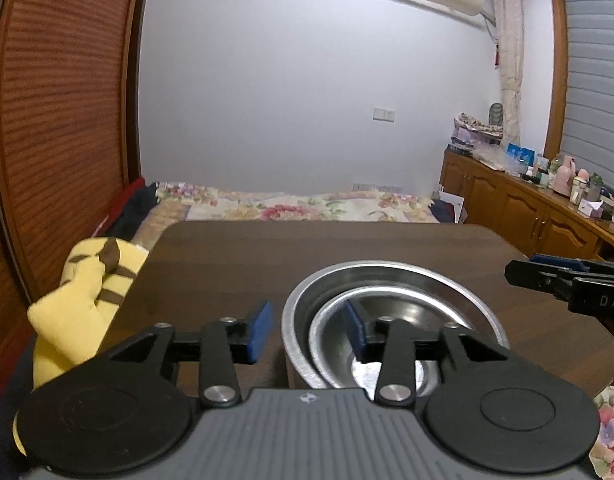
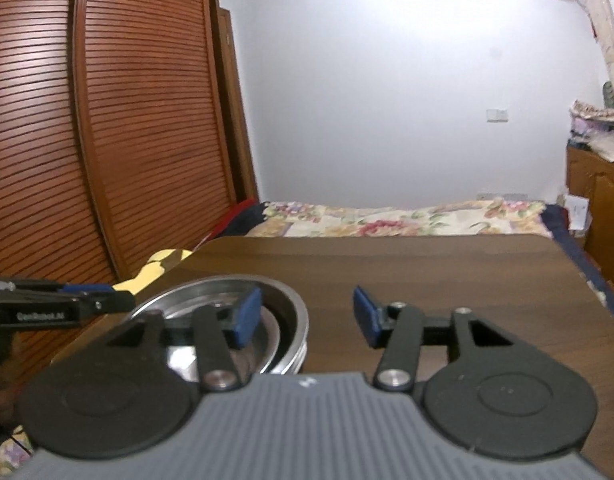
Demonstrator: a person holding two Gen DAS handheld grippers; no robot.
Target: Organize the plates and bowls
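Left wrist: left tool [image 1: 307, 330] tilted down, parted, astride nested bowls' [image 1: 391, 280] rim, ungripped; right tool [image 2: 307, 316] likewise, empty.

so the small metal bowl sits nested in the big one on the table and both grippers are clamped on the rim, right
Not quite. Nested, yes: the small bowl sits inside the big bowl on the table. But the left gripper and right gripper are open, pads off the rim, as both wrist views show.
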